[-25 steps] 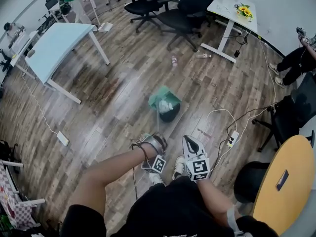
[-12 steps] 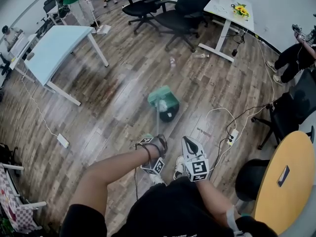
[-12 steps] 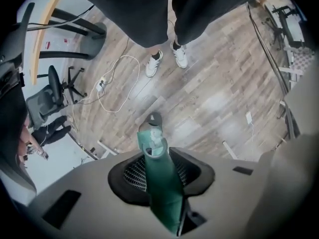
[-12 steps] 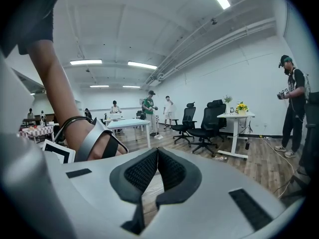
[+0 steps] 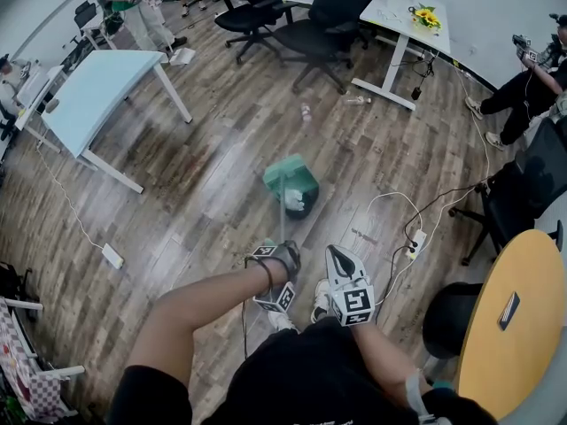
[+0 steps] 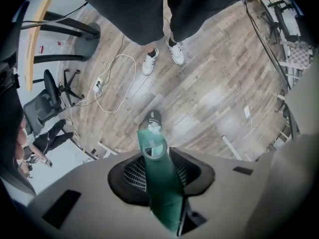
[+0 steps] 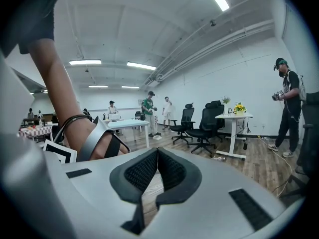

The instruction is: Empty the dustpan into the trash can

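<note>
A green dustpan (image 5: 285, 172) is tipped over the mouth of a black trash can (image 5: 306, 193) on the wood floor, and white litter (image 5: 296, 204) shows at the can's opening. The dustpan's long green handle (image 5: 282, 224) runs back to my left gripper (image 5: 280, 255), which is shut on it. In the left gripper view the handle (image 6: 162, 183) passes between the pads and points down at the trash can (image 6: 152, 117). My right gripper (image 5: 340, 257) is beside the left one, held level and shut with nothing in it (image 7: 157, 153).
A white power strip (image 5: 415, 244) and loose cables lie right of the can. A round yellow table (image 5: 514, 326) is at the right, a light-blue table (image 5: 97, 87) at the far left, office chairs (image 5: 319, 25) at the back. A small bottle (image 5: 306, 111) lies on the floor. People stand around the edges.
The dustpan has rolled and tipped further over the can, and the white litter now sits lower, at the can's mouth. The right gripper has kept still.
</note>
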Demonstrator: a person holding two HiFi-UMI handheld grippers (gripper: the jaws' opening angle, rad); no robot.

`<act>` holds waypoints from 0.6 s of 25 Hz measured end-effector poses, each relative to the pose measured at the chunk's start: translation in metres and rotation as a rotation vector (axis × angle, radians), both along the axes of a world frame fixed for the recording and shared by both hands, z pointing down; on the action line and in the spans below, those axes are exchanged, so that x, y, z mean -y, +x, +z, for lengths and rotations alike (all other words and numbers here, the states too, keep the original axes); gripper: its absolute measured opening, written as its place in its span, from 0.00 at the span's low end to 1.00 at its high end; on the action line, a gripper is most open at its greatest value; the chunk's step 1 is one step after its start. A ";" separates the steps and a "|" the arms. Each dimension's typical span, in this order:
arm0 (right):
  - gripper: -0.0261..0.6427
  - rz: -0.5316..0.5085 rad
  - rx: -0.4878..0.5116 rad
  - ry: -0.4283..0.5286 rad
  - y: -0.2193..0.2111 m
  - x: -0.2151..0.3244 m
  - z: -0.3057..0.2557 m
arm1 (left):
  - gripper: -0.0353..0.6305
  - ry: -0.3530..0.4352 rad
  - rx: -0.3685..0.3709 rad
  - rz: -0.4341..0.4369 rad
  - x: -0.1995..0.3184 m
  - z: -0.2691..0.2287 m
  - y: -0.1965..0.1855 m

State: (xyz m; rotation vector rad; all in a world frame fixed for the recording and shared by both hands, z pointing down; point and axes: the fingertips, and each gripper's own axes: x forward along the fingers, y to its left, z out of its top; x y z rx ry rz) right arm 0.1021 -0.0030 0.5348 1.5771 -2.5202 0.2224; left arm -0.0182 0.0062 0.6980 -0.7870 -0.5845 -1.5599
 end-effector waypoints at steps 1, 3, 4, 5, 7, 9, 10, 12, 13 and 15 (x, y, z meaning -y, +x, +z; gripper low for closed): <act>0.08 0.002 0.000 0.000 0.000 0.000 0.000 | 0.24 0.002 0.004 -0.005 0.001 -0.001 -0.002; 0.08 0.003 -0.002 0.000 0.002 0.000 0.000 | 0.24 0.002 0.000 -0.012 0.003 0.001 -0.003; 0.07 0.002 -0.003 -0.002 0.002 -0.001 0.000 | 0.24 0.003 -0.007 -0.020 0.003 0.000 -0.002; 0.07 0.001 -0.003 -0.003 0.003 -0.001 0.000 | 0.24 0.001 -0.017 -0.028 0.004 0.000 -0.001; 0.08 -0.001 -0.004 -0.004 0.003 -0.002 0.001 | 0.24 -0.007 -0.044 -0.044 0.004 0.003 0.000; 0.08 -0.005 -0.006 -0.006 0.001 -0.001 0.001 | 0.24 -0.020 -0.080 -0.065 0.004 0.001 0.000; 0.08 -0.008 -0.007 -0.006 0.000 0.000 0.001 | 0.23 -0.028 -0.092 -0.073 0.003 0.002 -0.001; 0.08 -0.013 -0.009 -0.006 -0.003 0.001 0.000 | 0.23 -0.042 -0.112 -0.090 0.000 0.001 -0.004; 0.08 -0.016 -0.010 -0.005 -0.004 0.002 0.000 | 0.23 -0.047 -0.130 -0.101 0.000 -0.001 -0.004; 0.08 -0.021 -0.011 -0.004 -0.006 0.004 -0.001 | 0.23 -0.059 -0.181 -0.129 0.001 0.000 -0.002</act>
